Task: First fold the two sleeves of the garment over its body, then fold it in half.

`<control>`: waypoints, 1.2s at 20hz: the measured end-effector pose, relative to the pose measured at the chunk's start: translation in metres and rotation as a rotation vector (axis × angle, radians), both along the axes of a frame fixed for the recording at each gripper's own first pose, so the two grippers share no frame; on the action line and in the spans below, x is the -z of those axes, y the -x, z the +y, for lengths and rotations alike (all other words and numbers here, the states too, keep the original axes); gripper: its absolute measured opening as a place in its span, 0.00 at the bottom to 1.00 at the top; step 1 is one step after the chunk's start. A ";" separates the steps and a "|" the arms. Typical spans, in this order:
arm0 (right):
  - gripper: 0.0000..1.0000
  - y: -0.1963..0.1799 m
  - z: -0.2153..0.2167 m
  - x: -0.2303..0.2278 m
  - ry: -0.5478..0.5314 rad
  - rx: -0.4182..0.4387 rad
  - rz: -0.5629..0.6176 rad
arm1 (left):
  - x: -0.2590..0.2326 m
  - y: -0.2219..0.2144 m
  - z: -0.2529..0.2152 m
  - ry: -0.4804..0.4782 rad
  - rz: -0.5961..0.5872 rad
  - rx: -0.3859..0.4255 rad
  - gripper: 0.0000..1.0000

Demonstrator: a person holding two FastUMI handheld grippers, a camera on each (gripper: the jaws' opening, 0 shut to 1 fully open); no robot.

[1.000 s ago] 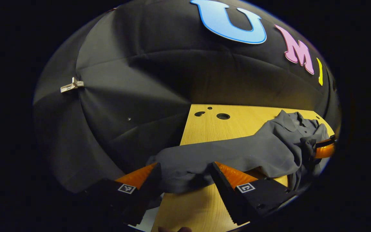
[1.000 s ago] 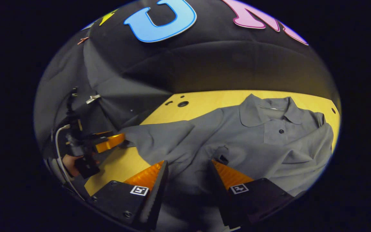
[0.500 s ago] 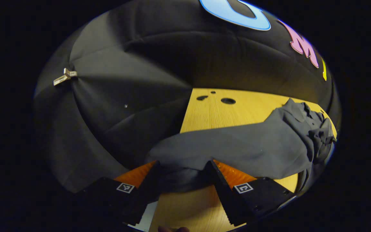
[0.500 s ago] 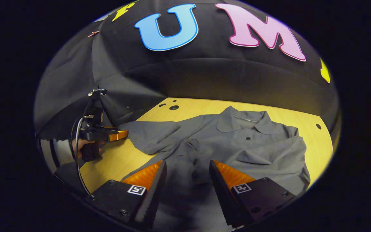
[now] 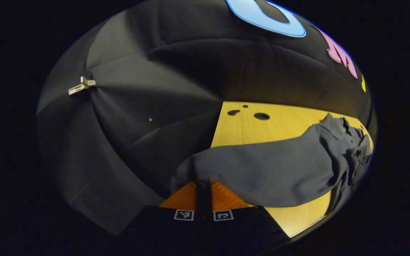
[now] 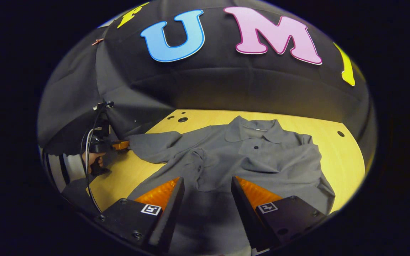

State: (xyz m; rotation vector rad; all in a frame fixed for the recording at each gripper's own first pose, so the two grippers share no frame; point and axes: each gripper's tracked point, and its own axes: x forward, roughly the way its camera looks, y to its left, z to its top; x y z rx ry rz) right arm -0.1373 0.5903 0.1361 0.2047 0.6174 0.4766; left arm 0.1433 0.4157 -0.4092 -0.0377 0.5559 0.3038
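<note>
Left gripper [image 5: 203,185] fingers pinching the sleeve [image 5: 262,170] cuff; right gripper [image 6: 205,185] fingers spread above the shirt [image 6: 255,160].

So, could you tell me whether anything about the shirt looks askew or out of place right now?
The grey shirt is not lying flat. Its far sleeve stretches sideways toward the table edge, pinched at its cuff by the left gripper, and the body is rumpled with a bunched fold near the right gripper, which is open.

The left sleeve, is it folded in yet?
Not yet. The left sleeve lies stretched out sideways on the table, its end at the left gripper.
</note>
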 end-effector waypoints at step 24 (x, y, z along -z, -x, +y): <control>0.84 0.033 -0.198 -0.002 0.025 0.249 -0.022 | -0.235 -0.009 -0.266 0.028 -0.387 0.283 0.05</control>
